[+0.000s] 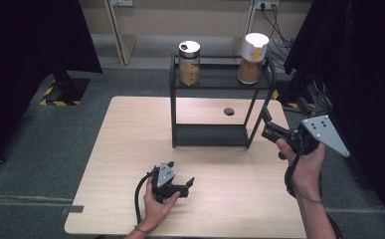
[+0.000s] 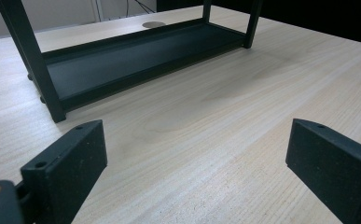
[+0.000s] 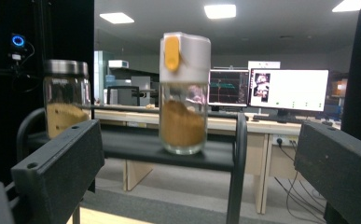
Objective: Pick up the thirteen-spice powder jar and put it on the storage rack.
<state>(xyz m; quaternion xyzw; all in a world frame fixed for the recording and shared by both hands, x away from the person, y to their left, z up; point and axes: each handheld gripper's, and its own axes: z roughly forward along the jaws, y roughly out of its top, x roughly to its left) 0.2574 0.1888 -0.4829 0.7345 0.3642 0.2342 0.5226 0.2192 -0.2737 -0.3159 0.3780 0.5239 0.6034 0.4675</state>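
A black two-tier rack point(image 1: 220, 82) stands at the back of the wooden table point(image 1: 130, 149). On its top shelf sit two glass jars of brown powder: one with a dark metal lid point(image 1: 189, 62) at the left, one with a white lid and orange tab point(image 1: 252, 57) at the right. My left gripper point(image 1: 187, 187) rests low over the table's front, open and empty, facing the rack's lower shelf point(image 2: 136, 56). My right gripper point(image 1: 265, 124) is held up at the rack's right end, open and empty, facing the white-lidded jar point(image 3: 183, 93) and the metal-lidded jar point(image 3: 66, 100).
A round cable hole point(image 1: 229, 111) lies in the table behind the rack. Black curtains point(image 1: 26, 50) hang at both sides. Desks with lit monitors point(image 3: 288, 91) stand far beyond the rack. Bare tabletop point(image 2: 225, 107) stretches between my left gripper and the rack.
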